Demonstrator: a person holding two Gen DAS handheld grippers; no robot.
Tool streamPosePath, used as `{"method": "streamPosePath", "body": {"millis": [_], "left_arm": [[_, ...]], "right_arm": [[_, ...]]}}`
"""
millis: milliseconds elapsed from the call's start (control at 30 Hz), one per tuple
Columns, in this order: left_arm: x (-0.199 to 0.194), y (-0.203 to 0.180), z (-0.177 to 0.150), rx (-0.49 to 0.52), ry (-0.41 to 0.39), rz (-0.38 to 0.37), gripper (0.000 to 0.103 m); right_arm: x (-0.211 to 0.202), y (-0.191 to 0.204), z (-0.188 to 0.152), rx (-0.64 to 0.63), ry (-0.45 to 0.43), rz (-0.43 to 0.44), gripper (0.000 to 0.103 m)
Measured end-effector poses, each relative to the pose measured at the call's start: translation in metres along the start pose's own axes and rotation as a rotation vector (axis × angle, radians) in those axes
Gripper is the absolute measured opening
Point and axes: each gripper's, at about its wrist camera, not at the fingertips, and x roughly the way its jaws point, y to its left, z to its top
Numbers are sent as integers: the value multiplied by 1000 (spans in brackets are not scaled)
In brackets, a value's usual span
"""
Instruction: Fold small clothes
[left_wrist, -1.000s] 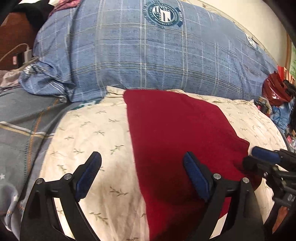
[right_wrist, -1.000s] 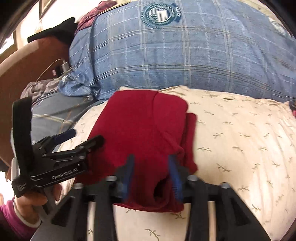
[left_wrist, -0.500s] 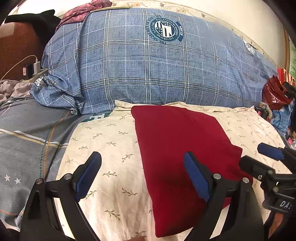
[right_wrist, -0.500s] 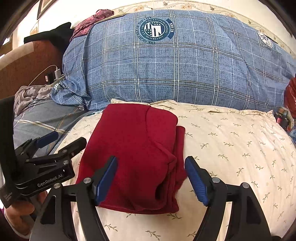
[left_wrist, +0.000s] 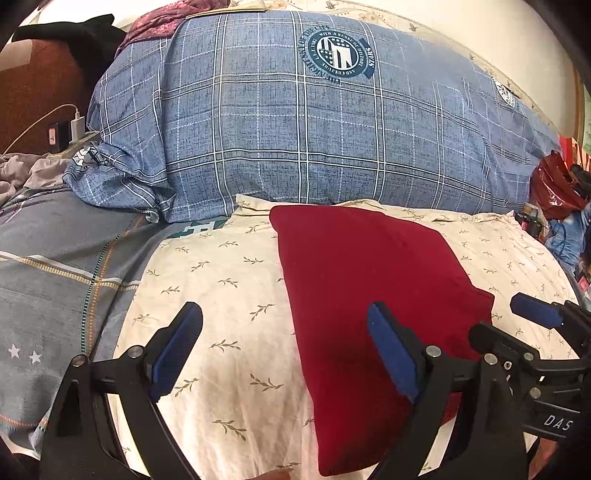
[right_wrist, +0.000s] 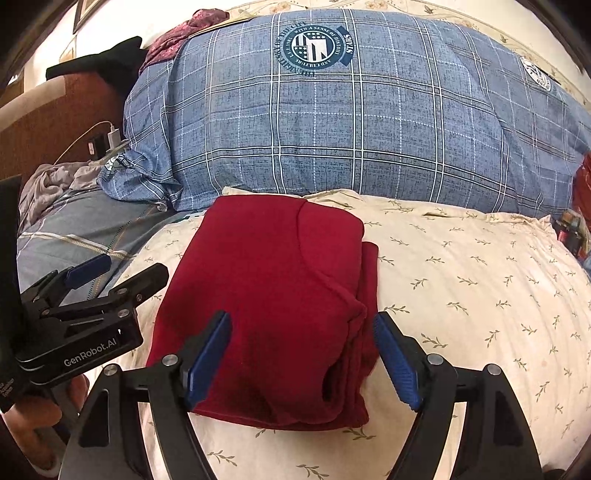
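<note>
My left gripper (left_wrist: 284, 354) stands open and empty above the cream leaf-print pillow (left_wrist: 221, 295). The folded red garment (left_wrist: 373, 280) lies flat on it. My right gripper (left_wrist: 517, 328) is beside the garment's right edge.

Bright, even light; sharp focus; strong fisheye bending and dark corners.

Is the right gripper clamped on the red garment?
No, the right gripper is open, its fingers spread above the folded red garment.

Deep red folded garment (right_wrist: 273, 295) on a cream leaf-sprigged pillow (right_wrist: 461, 288); behind, a blue plaid pillow (right_wrist: 351, 122).
</note>
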Motion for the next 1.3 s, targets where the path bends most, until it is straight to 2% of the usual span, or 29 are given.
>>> {"method": "streamPosePath", "body": {"millis": [1300], "left_arm": [[5, 4, -2, -2, 13, 19, 91]], "right_arm": [[10, 10, -5, -9, 30, 25, 80]]}}
